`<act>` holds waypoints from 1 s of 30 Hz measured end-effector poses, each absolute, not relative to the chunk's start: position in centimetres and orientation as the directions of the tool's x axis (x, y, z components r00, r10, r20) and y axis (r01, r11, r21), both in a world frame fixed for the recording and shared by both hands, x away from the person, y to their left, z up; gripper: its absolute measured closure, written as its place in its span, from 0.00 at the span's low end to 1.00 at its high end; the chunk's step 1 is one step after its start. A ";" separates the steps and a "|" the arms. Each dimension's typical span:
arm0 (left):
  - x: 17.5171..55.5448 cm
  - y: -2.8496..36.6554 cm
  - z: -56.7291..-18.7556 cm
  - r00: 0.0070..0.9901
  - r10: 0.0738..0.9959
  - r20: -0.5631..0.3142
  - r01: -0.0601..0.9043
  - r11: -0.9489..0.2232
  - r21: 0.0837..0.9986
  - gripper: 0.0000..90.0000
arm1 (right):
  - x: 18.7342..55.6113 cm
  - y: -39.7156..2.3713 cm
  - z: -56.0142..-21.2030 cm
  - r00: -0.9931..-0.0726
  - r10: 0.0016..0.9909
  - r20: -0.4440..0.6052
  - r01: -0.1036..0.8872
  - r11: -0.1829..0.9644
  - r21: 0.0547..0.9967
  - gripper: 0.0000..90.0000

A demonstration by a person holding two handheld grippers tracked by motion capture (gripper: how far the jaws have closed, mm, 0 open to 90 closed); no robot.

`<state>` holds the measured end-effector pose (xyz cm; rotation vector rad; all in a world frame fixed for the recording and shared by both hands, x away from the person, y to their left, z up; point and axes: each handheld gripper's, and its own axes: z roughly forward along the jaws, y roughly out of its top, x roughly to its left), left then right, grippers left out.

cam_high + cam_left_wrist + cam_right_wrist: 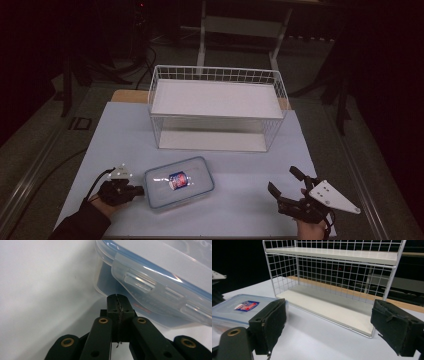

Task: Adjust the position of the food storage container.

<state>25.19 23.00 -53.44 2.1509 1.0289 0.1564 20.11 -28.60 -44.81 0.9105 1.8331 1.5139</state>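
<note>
A clear plastic box (179, 182) with a blue-rimmed lid and a red and blue label lies on the table near the front left. My left gripper (140, 190) is shut, its tips right at the box's left end. In the left gripper view the pads (119, 305) are pressed together with nothing between them, just under the box's lid latch (139, 281). My right gripper (285, 181) stands open at the front right, apart from the box. In the right gripper view its jaws are wide apart, with the box (237, 308) off to the left.
A white wire shelf rack (217, 107) with two white boards stands at the middle back of the pale table top (115, 135). In the right gripper view the rack (332, 282) is straight ahead. Dark floor and furniture legs surround the table.
</note>
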 end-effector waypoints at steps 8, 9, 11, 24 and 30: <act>26.5 21.8 -53.3 0.671 0.718 -0.187 0.615 -0.397 0.682 1.00 | 20.1 -28.6 -44.9 -0.598 0.802 -0.012 0.143 0.121 0.982 0.14; 26.5 21.8 -53.2 0.674 0.716 -0.183 0.613 -0.403 0.680 1.00 | 20.1 -28.5 -44.9 -0.598 0.801 -0.013 0.143 0.123 0.982 0.14; 26.2 21.9 -53.0 0.677 0.715 -0.176 0.607 -0.407 0.683 1.00 | 20.1 -28.5 -44.9 -0.599 0.801 -0.017 0.137 0.124 0.983 0.14; 26.8 21.4 -52.7 0.666 0.729 -0.160 0.610 -0.409 0.679 1.00 | 20.2 -28.5 -45.0 -0.600 0.800 -0.009 0.148 0.122 0.981 0.14; 28.1 20.4 -52.7 0.678 0.716 -0.169 0.605 -0.412 0.682 1.00 | 20.3 -28.4 -45.1 -0.604 0.797 -0.011 0.153 0.129 0.980 0.14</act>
